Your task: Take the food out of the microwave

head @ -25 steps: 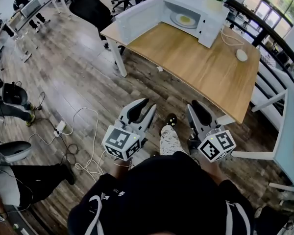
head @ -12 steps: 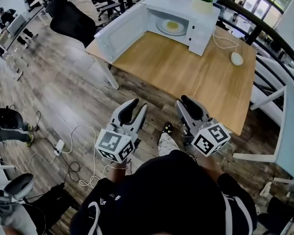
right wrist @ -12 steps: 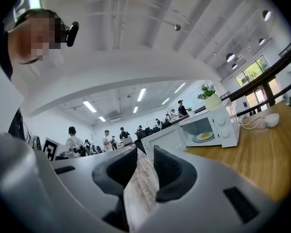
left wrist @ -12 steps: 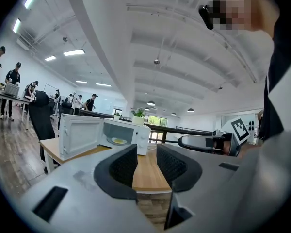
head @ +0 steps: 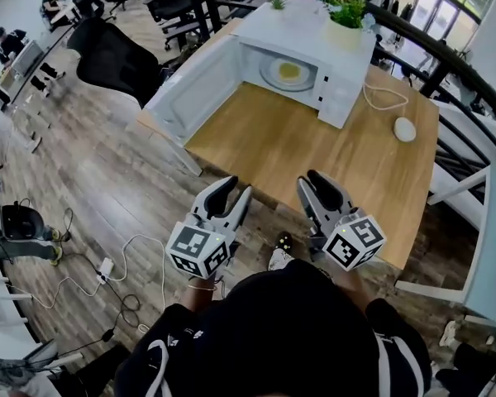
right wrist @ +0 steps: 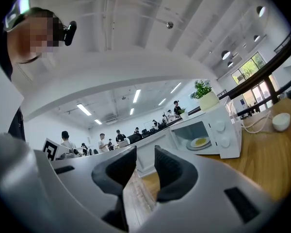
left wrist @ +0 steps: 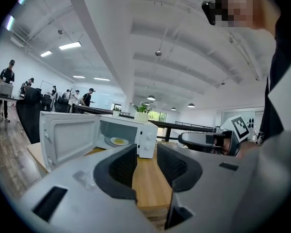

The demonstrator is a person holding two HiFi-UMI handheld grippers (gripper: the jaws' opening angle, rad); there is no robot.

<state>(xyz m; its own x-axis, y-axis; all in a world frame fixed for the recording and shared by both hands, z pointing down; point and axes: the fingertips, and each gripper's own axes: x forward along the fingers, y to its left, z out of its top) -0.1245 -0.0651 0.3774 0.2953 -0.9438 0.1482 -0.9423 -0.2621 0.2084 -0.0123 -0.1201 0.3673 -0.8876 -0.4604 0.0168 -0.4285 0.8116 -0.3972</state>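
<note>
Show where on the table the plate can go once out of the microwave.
Bare wood fills the table in front of the microwave, between its open door and the white puck with its cable. Crowded only along the far edge.

The wooden table [head: 314,151] before me bears a microwave [head: 347,60]; beside the microwave lie a cord [head: 383,99] and a white disc [head: 405,128].

smooth white microwave [head: 310,25], perhaps painted metal, stands on a matt light-wood table [head: 314,151].
</note>
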